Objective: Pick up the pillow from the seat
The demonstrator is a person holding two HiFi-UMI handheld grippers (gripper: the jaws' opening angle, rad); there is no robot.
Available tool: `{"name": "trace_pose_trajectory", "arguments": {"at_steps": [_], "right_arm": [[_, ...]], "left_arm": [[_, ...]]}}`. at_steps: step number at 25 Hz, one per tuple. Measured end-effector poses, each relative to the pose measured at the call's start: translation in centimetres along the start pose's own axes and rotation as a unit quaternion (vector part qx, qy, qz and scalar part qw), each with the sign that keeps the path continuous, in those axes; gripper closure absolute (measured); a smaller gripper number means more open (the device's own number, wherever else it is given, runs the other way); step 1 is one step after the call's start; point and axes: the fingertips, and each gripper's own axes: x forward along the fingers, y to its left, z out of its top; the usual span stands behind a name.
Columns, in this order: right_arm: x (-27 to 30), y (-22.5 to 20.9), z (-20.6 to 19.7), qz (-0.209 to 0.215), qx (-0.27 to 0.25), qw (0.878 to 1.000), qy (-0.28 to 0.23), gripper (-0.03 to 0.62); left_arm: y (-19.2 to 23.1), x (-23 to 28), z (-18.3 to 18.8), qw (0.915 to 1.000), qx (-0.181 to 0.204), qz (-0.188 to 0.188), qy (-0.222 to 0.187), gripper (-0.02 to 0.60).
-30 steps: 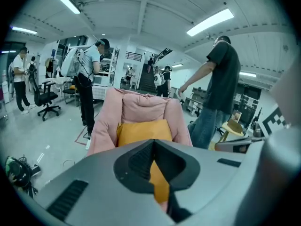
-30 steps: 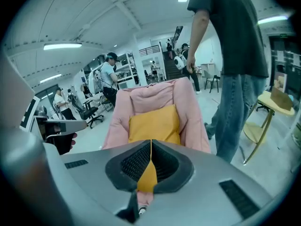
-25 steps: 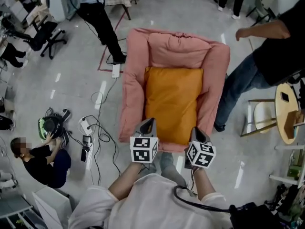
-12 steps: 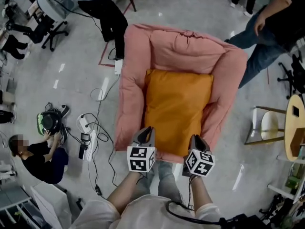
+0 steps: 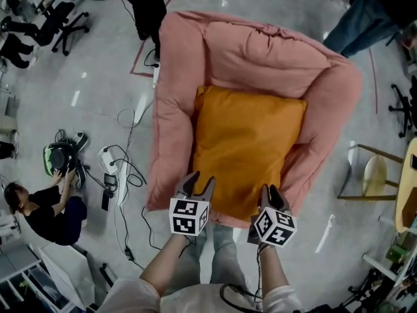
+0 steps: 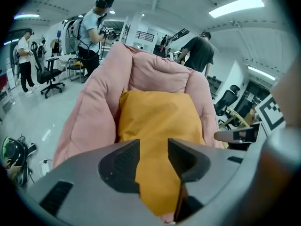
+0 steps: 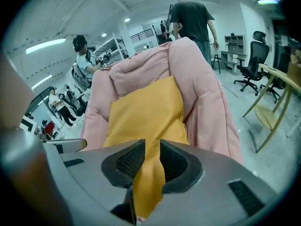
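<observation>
An orange pillow [image 5: 247, 149] lies flat on the seat of a pink padded armchair [image 5: 260, 51]. My left gripper [image 5: 197, 184] hovers at the pillow's near left corner. Its jaws have just been opening and now stand well apart, with nothing pinched between them. In the left gripper view the pillow [image 6: 157, 117] shows through the gap of the left gripper [image 6: 154, 159]. My right gripper [image 5: 272, 194] is at the near right corner. Its jaws have just been opening to a narrow gap. The pillow [image 7: 141, 112] shows beyond the right gripper [image 7: 152, 161], ungripped.
Cables and a power strip [image 5: 124, 175] trail over the floor left of the armchair. A person [image 5: 39, 207] crouches there beside some gear. A wooden chair [image 5: 378, 175] stands at the right. Other people stand behind the armchair, and an office chair [image 5: 58, 18] is at the far left.
Both grippers have come down towards the pillow's near edge, and their jaws have parted, the left more than the right. The person at the right has moved off towards the back.
</observation>
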Motion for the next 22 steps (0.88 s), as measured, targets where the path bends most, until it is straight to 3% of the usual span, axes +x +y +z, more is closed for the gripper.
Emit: {"name": "trace_pose_trajectory", "arguments": {"at_steps": [7,13,22], "right_arm": [[3.7,-0.2,-0.7,0.007,-0.002,1.000,0.017,0.434],[6.4,-0.9,-1.3,0.000,-0.009,0.999,0.043,0.356],[9.4,-2.4,-2.6,-0.021,-0.019,0.997,0.077,0.347]], "left_arm": [[2.1,3.9,-2.0,0.9996,-0.016,0.010,0.021,0.362],[3.2,6.8,-2.8,0.9989,-0.028,0.018,0.032,0.290],[3.8,10.3,-4.3,0.9974,-0.040,0.012,0.058,0.253]]}}
